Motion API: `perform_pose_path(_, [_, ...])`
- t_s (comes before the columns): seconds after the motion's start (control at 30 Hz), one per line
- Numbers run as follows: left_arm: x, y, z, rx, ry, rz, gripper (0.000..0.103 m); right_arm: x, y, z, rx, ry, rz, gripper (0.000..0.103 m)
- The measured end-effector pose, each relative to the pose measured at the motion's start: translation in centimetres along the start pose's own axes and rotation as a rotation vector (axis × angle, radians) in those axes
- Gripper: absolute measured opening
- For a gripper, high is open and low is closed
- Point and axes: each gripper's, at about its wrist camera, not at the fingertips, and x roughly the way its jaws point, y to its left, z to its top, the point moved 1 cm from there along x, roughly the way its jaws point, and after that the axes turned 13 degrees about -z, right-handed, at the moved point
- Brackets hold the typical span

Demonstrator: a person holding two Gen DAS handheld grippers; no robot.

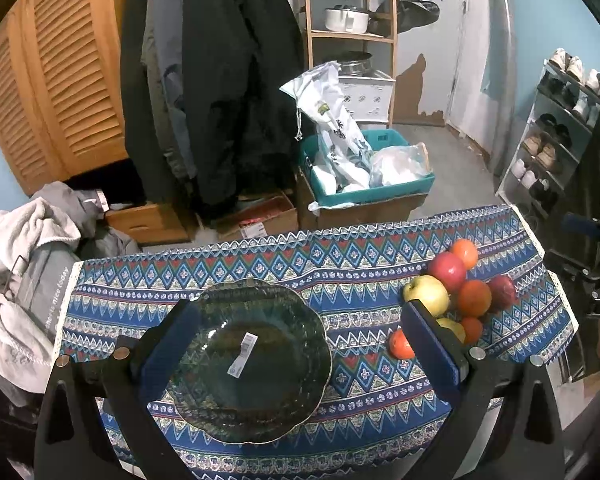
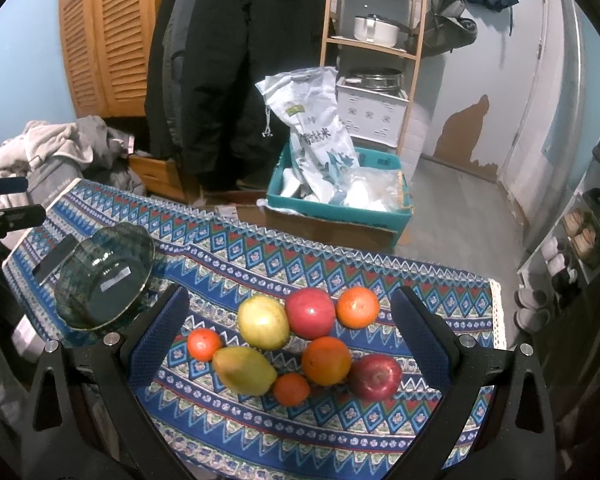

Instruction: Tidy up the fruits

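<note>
- Cluttered hallway-type room w/ coats, shelf rack, shoe rack; work happens on a desk (image 2: 236, 252) under a blue patterned cloth.
- Fruit pile (image 2: 300, 340) sits on the cloth directly ahead of my right hand-held gripper (image 2: 288, 336), framed between its two fingers; jaws spread wide, nothing held.
- Count, right wrist view: 2 red apples (image 2: 311, 313) (image 2: 375, 376), 1 yellow-green apple (image 2: 263, 322), 1 yellow mango-like fruit (image 2: 244, 370), 4 oranges/tangerines – 2 bigger (image 2: 357, 307) (image 2: 326, 361), 2 small (image 2: 205, 345) (image 2: 291, 389). Total 8, all touching or just beside each other.
- Only clearly elongated piece is the yellow fruit; long axis runs diagonal, upper-left to lower-right in right view, so roughly across the finger gap but skewed.
- Dark glass bowl (image 1: 252, 360) is empty, price sticker showing inside; lies straight in front of my left hand-held gripper (image 1: 296, 344), also wide open, empty.
- Key relation: fruit is to the right of the bowl, well apart from it. Right side is clearly nearer the fruit, left nearer the bowl.
- My read: nothing moved into the bowl yet; right should pick, probably an outer piece first so the rest don't roll.
</note>
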Motion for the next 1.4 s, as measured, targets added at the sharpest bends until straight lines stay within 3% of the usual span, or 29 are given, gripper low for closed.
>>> perform_pose_path(0.43, [0.8,0.2,-0.5,-0.008,0.022,-0.003,0.102,0.1,-0.9,0.3,0.01,0.009,-0.018,0.1])
perform_pose_path(0.8, [3.8,-0.8,-1.0,0.02,0.106,-0.02,0.102,1.2,-3.3,-0.6,0.035,0.047,-0.062,0.1])
perform_pose_path(1.4, [9.3,-5.9,0.5,0.172,0.24,-0.085,0.102,6.1,-8.2,-4.5,0.029,0.214,-0.113,0.1])
